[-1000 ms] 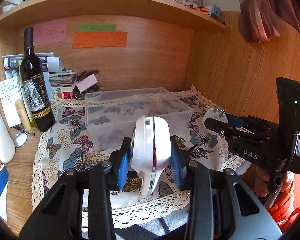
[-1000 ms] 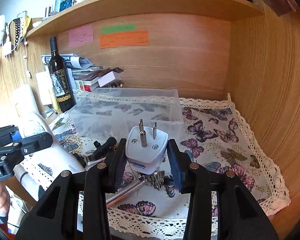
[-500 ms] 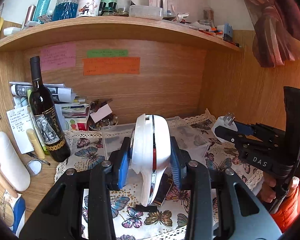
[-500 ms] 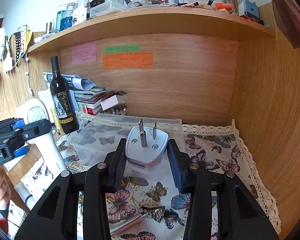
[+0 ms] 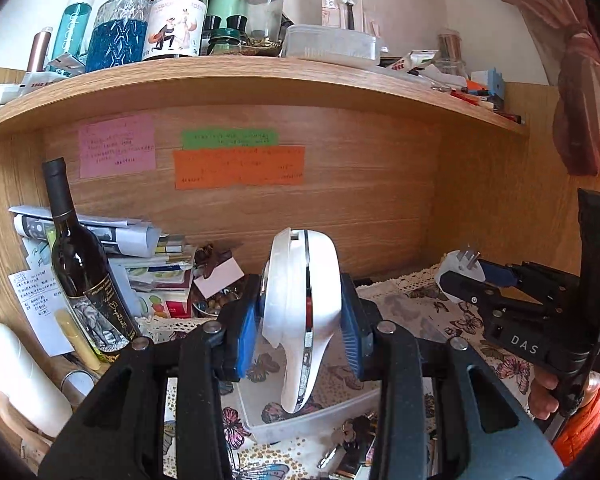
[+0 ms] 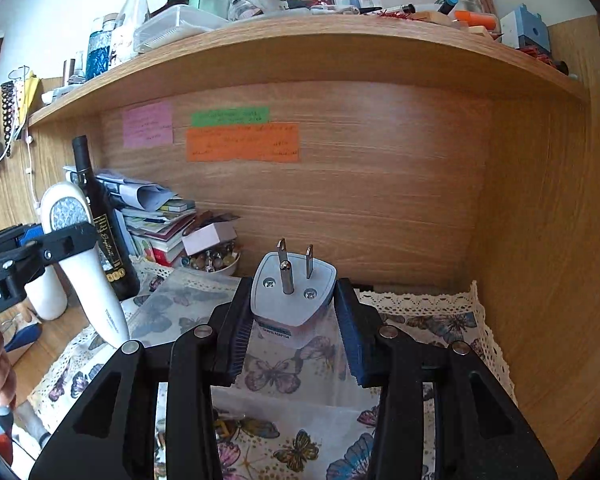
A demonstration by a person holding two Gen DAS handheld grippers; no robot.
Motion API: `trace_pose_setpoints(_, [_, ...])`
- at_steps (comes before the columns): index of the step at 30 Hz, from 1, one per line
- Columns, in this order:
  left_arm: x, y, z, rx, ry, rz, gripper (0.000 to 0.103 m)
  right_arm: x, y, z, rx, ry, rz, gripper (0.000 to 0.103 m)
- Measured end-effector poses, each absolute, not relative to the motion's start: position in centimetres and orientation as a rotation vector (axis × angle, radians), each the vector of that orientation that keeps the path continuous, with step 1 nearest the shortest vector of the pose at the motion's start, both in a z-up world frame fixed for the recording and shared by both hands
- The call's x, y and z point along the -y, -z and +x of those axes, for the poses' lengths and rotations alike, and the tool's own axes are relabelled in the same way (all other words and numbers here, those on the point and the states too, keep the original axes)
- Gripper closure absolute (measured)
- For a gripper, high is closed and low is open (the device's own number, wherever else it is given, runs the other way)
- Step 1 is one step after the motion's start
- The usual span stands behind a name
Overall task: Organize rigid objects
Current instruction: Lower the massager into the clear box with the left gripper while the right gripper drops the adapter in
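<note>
Left gripper point(image 5: 300, 332) clamps a white handheld device point(image 5: 302, 312) — held above the clear bin point(image 5: 308, 420). Right gripper point(image 6: 296, 320) pinches a travel plug adapter point(image 6: 294, 296), prongs up.

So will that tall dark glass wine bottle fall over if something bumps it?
Probably quite easily: the tall dark glass wine bottle stands upright on a narrow base, so a knock near its neck could tip it. It looks heavy for its size and, being glass, might break. Its round body would likely roll once down.
</note>
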State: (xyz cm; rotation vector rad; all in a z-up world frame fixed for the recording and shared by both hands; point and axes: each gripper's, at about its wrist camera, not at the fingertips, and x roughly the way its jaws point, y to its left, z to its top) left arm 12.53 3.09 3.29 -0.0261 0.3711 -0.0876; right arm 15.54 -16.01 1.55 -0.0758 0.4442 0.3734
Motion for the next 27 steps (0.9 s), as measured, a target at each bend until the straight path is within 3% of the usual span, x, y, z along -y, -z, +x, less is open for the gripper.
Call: trace_pose_setpoints(27, [-1.5,4.5,22.6,-0.605,0.008,0.091,0.066,13.2,6.9,23.7,-0.752,-0.389,-0.142,0.066])
